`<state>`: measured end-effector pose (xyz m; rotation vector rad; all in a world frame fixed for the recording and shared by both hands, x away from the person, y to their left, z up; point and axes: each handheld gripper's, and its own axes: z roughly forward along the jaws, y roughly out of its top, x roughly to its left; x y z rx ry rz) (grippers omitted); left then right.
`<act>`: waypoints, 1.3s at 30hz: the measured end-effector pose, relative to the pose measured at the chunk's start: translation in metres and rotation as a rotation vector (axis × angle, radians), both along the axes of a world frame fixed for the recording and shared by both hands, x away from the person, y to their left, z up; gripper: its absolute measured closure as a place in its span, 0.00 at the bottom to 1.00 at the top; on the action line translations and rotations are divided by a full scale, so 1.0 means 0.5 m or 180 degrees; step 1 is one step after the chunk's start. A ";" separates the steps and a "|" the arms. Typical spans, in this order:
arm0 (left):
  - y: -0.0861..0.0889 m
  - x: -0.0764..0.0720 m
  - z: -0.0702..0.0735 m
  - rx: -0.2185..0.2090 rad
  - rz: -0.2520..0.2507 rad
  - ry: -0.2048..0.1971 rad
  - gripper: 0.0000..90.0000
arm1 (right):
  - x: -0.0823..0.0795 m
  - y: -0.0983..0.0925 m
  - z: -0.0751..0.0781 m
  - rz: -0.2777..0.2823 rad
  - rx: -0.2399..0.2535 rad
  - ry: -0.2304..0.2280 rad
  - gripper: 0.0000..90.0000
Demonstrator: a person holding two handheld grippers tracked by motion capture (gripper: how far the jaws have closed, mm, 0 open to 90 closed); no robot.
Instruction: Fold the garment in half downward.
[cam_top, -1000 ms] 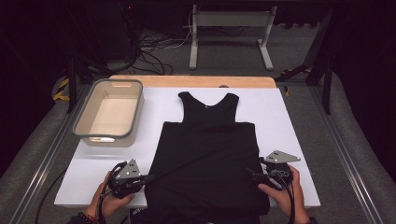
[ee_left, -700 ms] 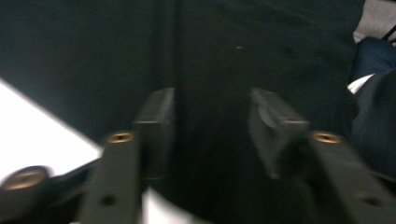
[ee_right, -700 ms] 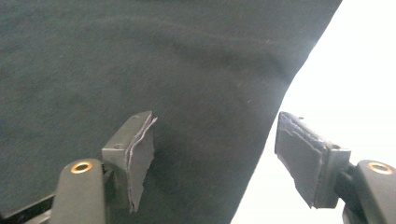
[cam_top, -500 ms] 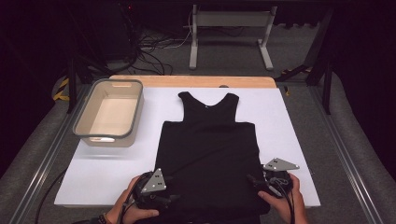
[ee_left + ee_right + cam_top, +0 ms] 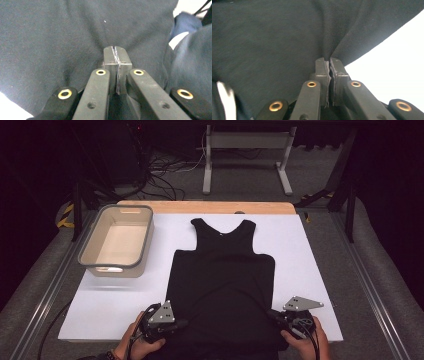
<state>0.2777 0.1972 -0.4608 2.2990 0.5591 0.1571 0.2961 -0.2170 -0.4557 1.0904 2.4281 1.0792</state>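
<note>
Tank top gripped at both near corners: lift evenly for the fold

Tank top (image 5: 222, 280), black and sleeveless, lies flat on the white bench (image 5: 310, 250) with its neck at the far end and its hem at the near edge. The left tongs (image 5: 176, 324) have just closed on the near left part of the hem; in the left gripper view the pads (image 5: 111, 58) meet with a thin line of black cloth between them. The right tongs (image 5: 274, 314) have likewise just closed, pinching a ridge of fabric near the right hem corner (image 5: 329, 67).

To do this step well, I would raise both hands together and at the same height, so the hem stays straight and the cloth does not skew. Keep the pinch firm; thin jersey slips easily. Carry the hem toward the far end in one smooth sweep, staying clear of the grey-rimmed bin (image 5: 117, 240) at the left.
</note>
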 end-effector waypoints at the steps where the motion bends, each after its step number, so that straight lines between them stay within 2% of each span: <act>1: 0.005 -0.009 0.000 0.0003 -0.0022 -0.0009 1.00 | -0.006 -0.001 0.001 0.0007 0.0017 0.0017 0.95; 5: 0.035 -0.039 0.000 -0.0011 -0.0006 0.0035 1.00 | -0.030 -0.002 0.007 0.0016 -0.0017 -0.0016 0.95; 7: 0.044 -0.050 0.001 -0.0056 0.0006 0.0026 1.00 | -0.042 0.003 0.011 0.0053 -0.0066 -0.0037 0.95; 10: 0.048 -0.064 0.003 -0.0030 -0.0027 0.0000 1.00 | -0.056 0.007 0.018 0.0067 -0.0095 -0.0090 0.94; 13: 0.051 -0.064 0.009 -0.0109 -0.0003 -0.0044 0.99 | -0.057 0.007 0.026 0.0014 -0.0076 -0.0193 0.82; 14: 0.053 -0.061 0.012 -0.0103 0.0022 -0.0076 0.95 | -0.055 0.007 0.027 0.0012 -0.0071 -0.0231 0.80; 16: 0.058 -0.054 0.017 -0.0189 0.0046 -0.0109 0.91 | -0.045 0.007 0.029 -0.0032 -0.0005 -0.0308 0.68; 17: 0.059 -0.050 0.020 -0.0215 0.0063 -0.0126 0.91 | -0.038 0.007 0.030 -0.0041 -0.0002 -0.0336 0.68; 20: 0.056 -0.029 0.029 -0.0189 0.0100 -0.0288 0.87 | -0.007 0.010 0.036 -0.0070 0.0031 -0.0439 0.61; 22: 0.056 -0.009 0.034 -0.0204 0.0206 -0.0343 0.84 | 0.026 0.011 0.043 -0.0044 0.0028 -0.0555 0.59; 23: 0.061 0.015 0.039 -0.0217 0.0303 -0.0398 0.80 | 0.067 0.011 0.046 -0.0102 0.0006 -0.0613 0.57; 24: 0.061 0.015 0.039 -0.0217 0.0303 -0.0398 0.77 | 0.067 0.011 0.046 -0.0102 0.0006 -0.0613 0.57; 25: 0.066 0.037 0.042 -0.0247 0.0398 -0.0439 0.77 | 0.083 0.009 0.046 -0.0128 0.0007 -0.0619 0.56; 26: 0.069 0.053 0.042 -0.0250 0.0428 -0.0470 0.74 | 0.116 0.004 0.043 -0.0224 -0.0018 -0.0637 0.54; 29: 0.074 0.095 0.040 -0.0197 0.0626 -0.0528 0.64 | 0.178 -0.008 0.034 -0.0367 -0.0068 -0.0602 0.51; 30: 0.076 0.110 0.039 -0.0189 0.0685 -0.0548 0.61 | 0.199 -0.014 0.032 -0.0424 -0.0035 -0.0554 0.49; 31: 0.076 0.128 0.036 -0.0148 0.0814 -0.0548 0.58 | 0.219 -0.018 0.029 -0.0479 -0.0020 -0.0513 0.49; 32: 0.077 0.139 0.034 -0.0136 0.0864 -0.0512 0.52 | 0.239 -0.020 0.025 -0.0542 -0.0083 -0.0540 0.48; 33: 0.076 0.155 0.029 -0.0134 0.0916 -0.0456 0.51 | 0.251 -0.021 0.022 -0.0557 -0.0103 -0.0526 0.47; 35: 0.071 0.175 0.022 -0.0031 0.1021 -0.0446 0.49 | 0.279 -0.023 0.012 -0.0587 -0.0074 -0.0385 0.45; 36: 0.069 0.185 0.018 -0.0018 0.1075 -0.0385 0.47 | 0.290 -0.025 0.007 -0.0613 -0.0009 -0.0349 0.45; 37: 0.068 0.194 0.013 -0.0006 0.1099 -0.0330 0.47 | 0.299 -0.025 0.004 -0.0649 -0.0006 -0.0306 0.45; 38: 0.066 0.202 0.008 0.0003 0.1126 -0.0269 0.48 | 0.308 -0.023 0.003 -0.0672 -0.0070 -0.0257 0.45; 39: 0.065 0.206 0.005 0.0030 0.1122 -0.0218 0.52 | 0.313 -0.021 0.003 -0.0691 -0.0101 -0.0281 0.47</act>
